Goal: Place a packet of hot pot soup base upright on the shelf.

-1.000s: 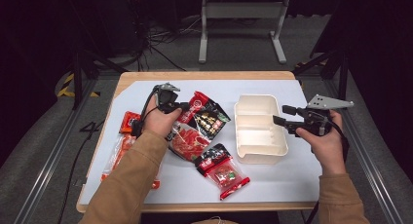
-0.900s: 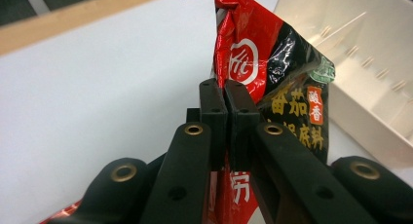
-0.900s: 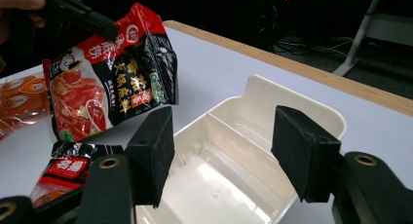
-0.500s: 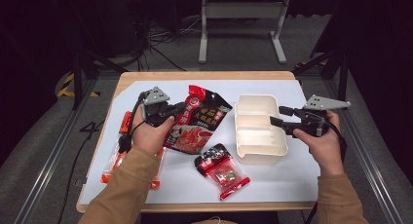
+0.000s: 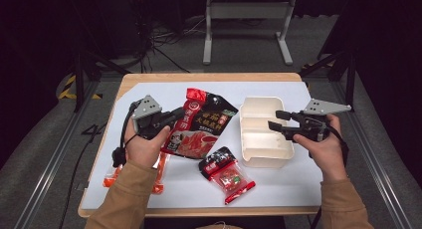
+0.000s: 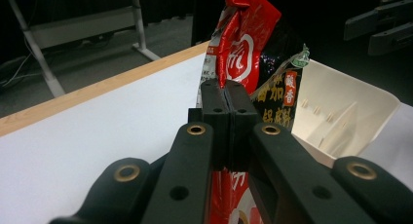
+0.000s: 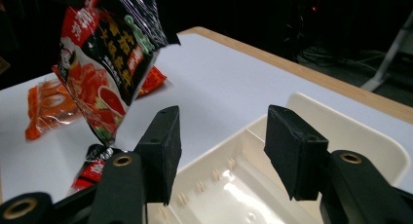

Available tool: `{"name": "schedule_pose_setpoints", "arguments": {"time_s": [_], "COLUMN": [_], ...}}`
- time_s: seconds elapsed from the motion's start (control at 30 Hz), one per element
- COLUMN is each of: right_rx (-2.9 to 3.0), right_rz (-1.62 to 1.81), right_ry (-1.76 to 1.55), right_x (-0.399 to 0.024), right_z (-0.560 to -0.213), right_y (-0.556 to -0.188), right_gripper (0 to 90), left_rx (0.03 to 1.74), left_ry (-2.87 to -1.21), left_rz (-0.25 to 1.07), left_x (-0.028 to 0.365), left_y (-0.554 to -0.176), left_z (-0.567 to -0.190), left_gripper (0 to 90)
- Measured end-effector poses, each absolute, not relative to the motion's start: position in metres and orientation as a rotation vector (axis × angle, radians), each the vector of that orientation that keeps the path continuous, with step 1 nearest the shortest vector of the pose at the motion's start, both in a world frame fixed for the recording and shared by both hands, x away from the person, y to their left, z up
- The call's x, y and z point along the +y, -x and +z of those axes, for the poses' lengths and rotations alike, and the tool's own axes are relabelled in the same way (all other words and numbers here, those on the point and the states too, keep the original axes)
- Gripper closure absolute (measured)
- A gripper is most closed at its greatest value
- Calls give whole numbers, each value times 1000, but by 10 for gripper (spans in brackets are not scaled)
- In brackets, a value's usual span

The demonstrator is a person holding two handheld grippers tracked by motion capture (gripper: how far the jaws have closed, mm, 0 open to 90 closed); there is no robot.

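Count of items on the table [image 5: 149, 97], high view.

Sauce packets: 3 total, namely 1 large black-and-red pouch [image 5: 199, 124] near the middle, 1 small black-and-red packet [image 5: 226, 175] toward the near edge, 1 orange packet [image 5: 158, 171] by the near left corner. Cream divided trays [image 5: 263, 157]: 1, toward the right edge. Handheld grippers: 2.
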State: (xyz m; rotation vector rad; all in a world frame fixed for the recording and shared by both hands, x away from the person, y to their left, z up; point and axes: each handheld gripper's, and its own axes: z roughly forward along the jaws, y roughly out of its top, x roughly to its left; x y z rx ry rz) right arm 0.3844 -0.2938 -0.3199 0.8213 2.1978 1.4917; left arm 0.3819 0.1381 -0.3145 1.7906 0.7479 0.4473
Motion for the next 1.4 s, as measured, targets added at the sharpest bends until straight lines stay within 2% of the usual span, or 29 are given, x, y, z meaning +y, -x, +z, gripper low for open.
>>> {"name": "schedule_pose_setpoints", "arguments": {"time_s": [0.13, 0.27, 0.6, 0.97, 1.4], "right_rx": [2192, 2258, 2304, 2369, 2441], "right_rz": [1551, 1519, 1482, 1503, 1579], "right_ry": [-776, -799, -735, -693, -638], "right_x": [-282, -260, -228, -203, -172], "right_z": [-319, -319, -309, -304, -309], "right_y": [-381, -380, -383, -401, -416], "right_gripper": [468, 414, 383, 329, 341], "left_rx": [725, 702, 685, 673, 673], "left_ry": [-1779, -1758, -1745, -1735, -1716], "left_rz": [452, 436, 408, 401, 378], "left_x": [142, 149, 158, 159, 163], "left_y": [-378, -374, -371, -369, -366], "left_z": [-313, -312, -312, -309, -310], "left_gripper": [893, 893, 892, 891, 891]}}
